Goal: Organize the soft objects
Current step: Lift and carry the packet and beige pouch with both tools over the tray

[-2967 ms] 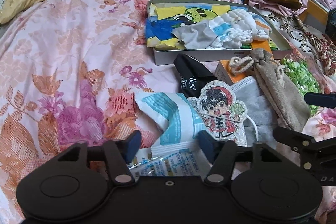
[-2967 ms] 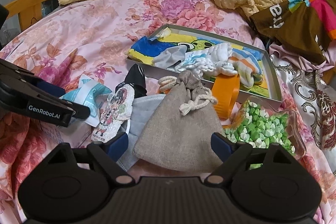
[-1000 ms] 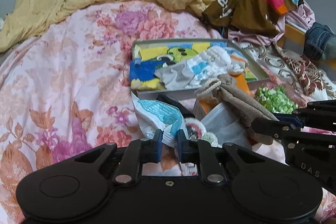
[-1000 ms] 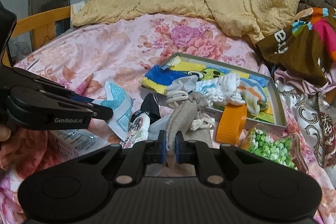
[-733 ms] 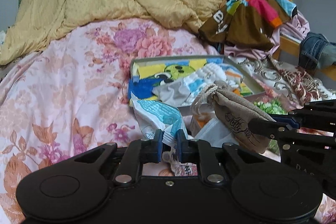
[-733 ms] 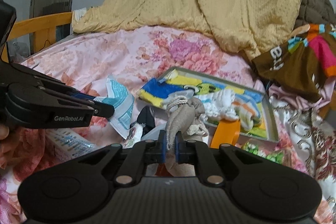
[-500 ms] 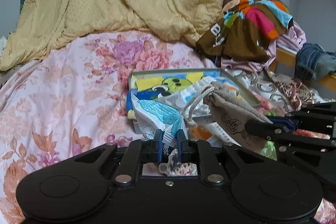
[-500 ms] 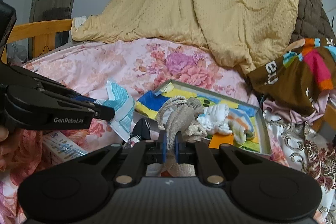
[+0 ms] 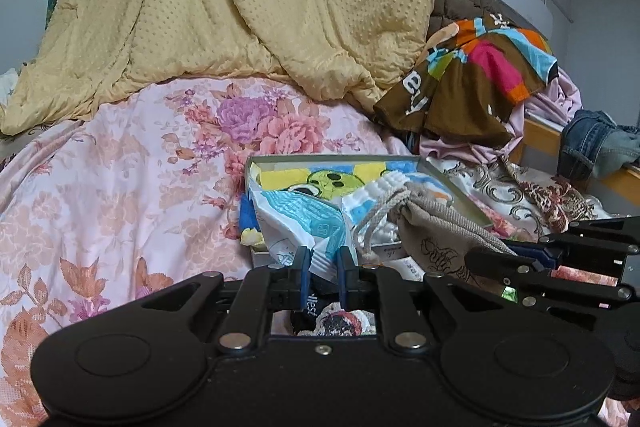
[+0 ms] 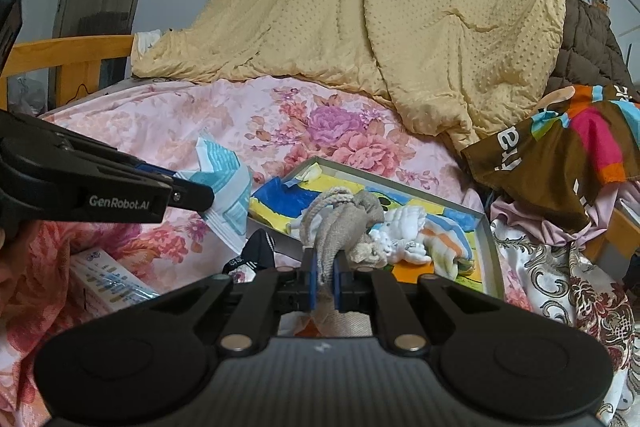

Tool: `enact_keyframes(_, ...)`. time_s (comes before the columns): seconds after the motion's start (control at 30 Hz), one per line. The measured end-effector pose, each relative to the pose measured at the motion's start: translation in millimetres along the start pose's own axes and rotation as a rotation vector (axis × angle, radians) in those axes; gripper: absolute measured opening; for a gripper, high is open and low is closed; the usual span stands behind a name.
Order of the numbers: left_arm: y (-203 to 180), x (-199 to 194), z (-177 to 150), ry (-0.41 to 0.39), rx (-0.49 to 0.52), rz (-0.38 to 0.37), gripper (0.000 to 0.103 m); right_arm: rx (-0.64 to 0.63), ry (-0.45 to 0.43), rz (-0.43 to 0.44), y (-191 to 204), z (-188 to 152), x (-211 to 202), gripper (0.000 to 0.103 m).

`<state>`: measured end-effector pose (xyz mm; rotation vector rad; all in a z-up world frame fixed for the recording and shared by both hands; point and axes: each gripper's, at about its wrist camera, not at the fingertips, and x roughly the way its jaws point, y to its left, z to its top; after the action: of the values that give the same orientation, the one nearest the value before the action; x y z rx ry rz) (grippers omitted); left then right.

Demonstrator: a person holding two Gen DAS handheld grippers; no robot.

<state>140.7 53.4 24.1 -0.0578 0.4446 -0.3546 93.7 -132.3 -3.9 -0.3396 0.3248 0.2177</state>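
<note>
The left tool body hides most of a black item and a cartoon-printed piece [image 9: 340, 323] below it; only fragments show through the frame. The left tool [image 9: 323, 269] is clamped on the white-and-blue mask packet [image 9: 304, 223], held above the floral bed [image 9: 120, 179] in front of the shallow box [image 9: 460, 195]. The right tool [image 10: 325, 281] is clamped on the burlap drawstring pouch [image 10: 340, 223], whose lower part is hidden behind the tool. The box contains a yellow-blue cloth [image 10: 280, 203] and white socks [image 10: 404, 227].
</note>
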Motion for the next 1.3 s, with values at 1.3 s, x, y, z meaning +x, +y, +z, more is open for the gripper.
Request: enact_keyframes(1.3,40,142,40,-0.074,-0.042,-0.016,0.015,-0.068,-0.053,-0.089,-41,47,137,0.008)
